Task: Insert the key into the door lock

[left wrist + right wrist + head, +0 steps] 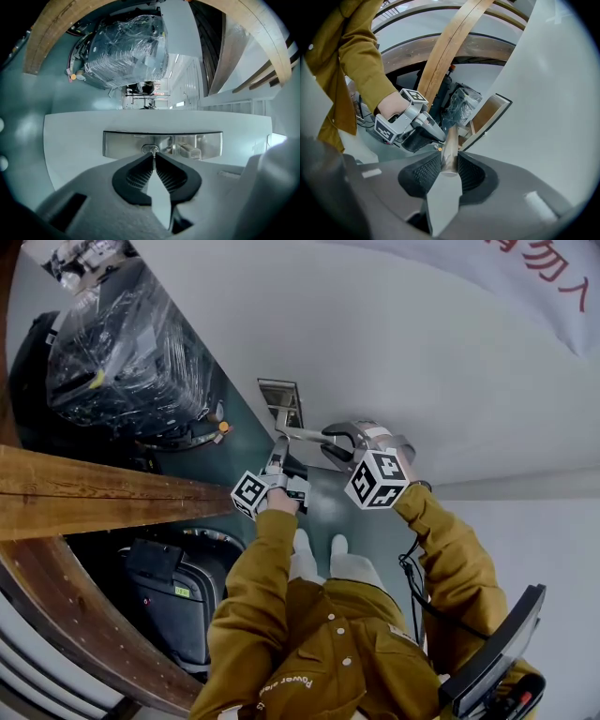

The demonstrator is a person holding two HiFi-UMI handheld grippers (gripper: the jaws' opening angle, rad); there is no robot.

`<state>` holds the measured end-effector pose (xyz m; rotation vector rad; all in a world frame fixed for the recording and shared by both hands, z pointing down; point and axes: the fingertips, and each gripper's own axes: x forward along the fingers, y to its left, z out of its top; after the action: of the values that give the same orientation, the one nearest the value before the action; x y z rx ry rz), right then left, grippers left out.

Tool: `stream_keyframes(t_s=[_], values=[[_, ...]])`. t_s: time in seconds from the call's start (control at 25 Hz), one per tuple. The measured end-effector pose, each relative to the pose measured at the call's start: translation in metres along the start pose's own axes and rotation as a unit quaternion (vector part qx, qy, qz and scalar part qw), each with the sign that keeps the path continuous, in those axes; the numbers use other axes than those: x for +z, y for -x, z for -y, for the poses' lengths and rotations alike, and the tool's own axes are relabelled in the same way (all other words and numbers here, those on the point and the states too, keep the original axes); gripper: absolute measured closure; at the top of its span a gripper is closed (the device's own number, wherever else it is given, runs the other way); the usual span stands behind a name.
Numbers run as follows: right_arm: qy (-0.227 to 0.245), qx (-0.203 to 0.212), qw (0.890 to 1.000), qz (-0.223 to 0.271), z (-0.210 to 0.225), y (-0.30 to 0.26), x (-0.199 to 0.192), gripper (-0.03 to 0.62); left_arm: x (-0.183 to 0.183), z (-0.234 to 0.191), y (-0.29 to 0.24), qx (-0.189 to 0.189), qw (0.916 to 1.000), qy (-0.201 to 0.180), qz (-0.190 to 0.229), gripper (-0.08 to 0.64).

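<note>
The person wore a mustard-brown buttoned jacket and white shoes; the grey left gripper and right gripper bore black-and-white marker cubes.

A bulky machine wrapped in clear plastic stands on the teal floor, upper left in the head view. Below it runs 1 straight wooden beam, and a curved wooden rail sweeps across the lower left. Between them sits a dark case. A white banner with red characters shows at the top right.
</note>
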<state>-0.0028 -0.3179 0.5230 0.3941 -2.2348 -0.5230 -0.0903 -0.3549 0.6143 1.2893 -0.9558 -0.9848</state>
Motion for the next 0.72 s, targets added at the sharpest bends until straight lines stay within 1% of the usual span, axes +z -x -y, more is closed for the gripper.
stream_keyframes(t_s=[0.32,0.48,0.52,0.6,0.72], values=[[0.0,-0.003,1.0,-0.006,-0.001,-0.003,-0.003,0.478,0.003,-0.005,-0.009,0.005,1.0,-0.002,-0.003,0.534],[-0.002,-0.004,1.0,-0.008,0.0,-0.004,-0.003,0.477,0.004,-0.005,-0.012,0.007,0.9998,-0.02,-0.005,0.53],[-0.004,-0.003,1.0,-0.007,0.0,-0.004,-0.003,0.476,0.004,-0.004,-0.013,0.005,0.9996,-0.026,-0.007,0.51],[-0.008,-0.003,1.0,-0.005,-0.001,-0.004,-0.003,0.476,0.003,-0.001,-0.015,0.0,0.9992,-0.036,-0.017,0.418],[-0.01,-0.006,1.0,-0.003,0.0,-0.004,-0.003,0.471,0.0,0.003,-0.011,0.004,0.9975,-0.063,-0.032,0.366]])
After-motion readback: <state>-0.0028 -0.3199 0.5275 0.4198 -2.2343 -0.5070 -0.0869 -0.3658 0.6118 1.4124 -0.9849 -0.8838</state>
